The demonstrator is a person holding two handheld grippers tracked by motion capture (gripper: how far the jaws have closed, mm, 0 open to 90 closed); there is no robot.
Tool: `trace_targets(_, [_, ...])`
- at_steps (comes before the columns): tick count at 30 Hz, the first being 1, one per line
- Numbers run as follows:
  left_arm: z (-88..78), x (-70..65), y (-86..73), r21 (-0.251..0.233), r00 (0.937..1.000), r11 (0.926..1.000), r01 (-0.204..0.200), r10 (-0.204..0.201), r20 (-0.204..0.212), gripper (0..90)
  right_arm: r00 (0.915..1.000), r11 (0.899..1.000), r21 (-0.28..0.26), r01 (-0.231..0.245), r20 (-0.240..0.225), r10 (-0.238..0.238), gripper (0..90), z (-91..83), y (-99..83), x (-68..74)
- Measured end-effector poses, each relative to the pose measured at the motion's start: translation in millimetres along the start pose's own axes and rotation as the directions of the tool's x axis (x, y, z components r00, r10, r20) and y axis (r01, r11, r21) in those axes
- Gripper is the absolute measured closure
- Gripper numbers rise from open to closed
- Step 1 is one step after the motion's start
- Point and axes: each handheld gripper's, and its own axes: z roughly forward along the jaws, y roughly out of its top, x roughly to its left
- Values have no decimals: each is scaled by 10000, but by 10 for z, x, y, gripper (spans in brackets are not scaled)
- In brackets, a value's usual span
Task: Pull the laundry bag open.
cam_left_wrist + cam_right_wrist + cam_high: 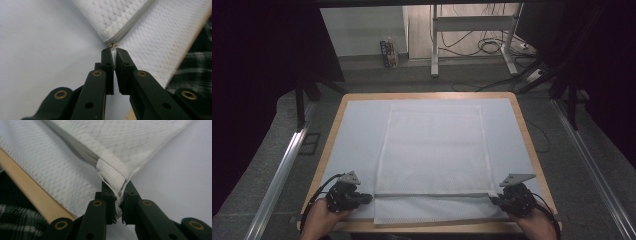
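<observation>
At the bottom of the high view the person's two hands hold the tools at the near edge of the bench. The left tool (362,198), lower left of the frame, is clamped on the left end of the zip line of a white mesh laundry bag (432,150); in the left gripper view its jaws sit almost together with a sliver of white cloth between them, just below the zipper end (111,44). The right tool (496,200), lower right, is clamped on the opposite end, and the right gripper view shows the bag's white corner tab (111,173) bunched between the jaws.

The bag lies flat in the middle of the frame, its grey zipper (432,194) running across near the bottom edge and a strip of mesh hanging toward the person.

The step looks like a two-corner hold for a lift, fold or straighten. To do it well, both ends should probably rise together and stay level, with the zip line kept taut but not stretched; the left grip holds very little cloth and could slip.

The bench (524,131) is pale wood under a light sheet (357,130). Beyond it, at the top of the frame, are grey carpet (422,80), a metal stand (434,45), loose cables (487,46) and dark surroundings.
</observation>
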Motion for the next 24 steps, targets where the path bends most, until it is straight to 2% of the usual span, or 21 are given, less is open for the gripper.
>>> trace_targets(1, [-17, 1, -23, -122, 10000, 9999, 4, -5, -81, 779, 10000, 9999, -118, 46, -64, -47, 621, -15, 5, 0])
trace_targets(2, [-38, 2, -40, -386, 9999, 9992, 89, -93, -91, 682, 9998, 9991, -378, 183, -109, -187, 470, -34, 12, -7])
trace_targets(3, [-63, 5, -55, -694, 9998, 9975, 148, -155, -97, 563, 9997, 9974, -680, 236, -57, -240, 374, -62, 22, -15])
trace_targets(6, [-116, 10, -71, -1534, 9986, 9879, 221, -294, -450, 339, 9999, 9885, -1502, 149, -46, -157, 230, -138, 42, -55])
trace_targets(8, [-123, 12, -70, -1983, 9970, 9799, 213, -356, -690, 236, 9999, 9841, -1771, 147, 33, -143, 191, -159, 34, -77])
trace_targets(11, [-110, -16, -66, -2005, 9872, 9797, -76, -246, -1573, 107, 9996, 9792, -2026, 91, 290, -33, 118, -160, 1, -95])
trace_targets(14, [-114, -86, -100, -1843, 9775, 9819, -441, 43, -2107, 45, 9990, 9753, -2206, 106, 439, -9, 68, -169, -56, -69])
trace_targets(15, [-122, -116, -116, -1782, 9704, 9822, -592, 148, -2410, 24, 9987, 9728, -2314, 107, 502, 9, 61, -178, -81, -59])
trace_targets(17, [-143, -179, -162, -1759, 9482, 9817, -733, 139, -3174, 17, 9986, 9664, -2571, 0, 507, 135, 43, -197, -139, -51])
trace_targets(18, [-155, -208, -198, -1884, 9404, 9789, -792, 107, -3399, 14, 9985, 9635, -2676, -86, 496, 227, 37, -207, -172, -51])
trace_targets(19, [-167, -231, -241, -2090, 9353, 9747, -795, 4, -3539, 5, 9982, 9607, -2772, -157, 509, 310, 31, -211, -207, -50])
trace_targets(21, [-175, -256, -332, -2497, 9291, 9668, -537, -433, -3674, 0, 9973, 9565, -2894, -371, 493, 536, 25, -206, -282, -47])
trace_targets(23, [-170, -255, -404, -2592, 9299, 9655, -241, -735, -3605, 0, 9973, 9571, -2840, -585, 260, 686, 19, -185, -345, -36])
trace_targets(24, [-170, -246, -422, -2512, 9309, 9679, -109, -819, -3560, 0, 9973, 9608, -2696, -651, 148, 718, 15, -174, -362, -30])
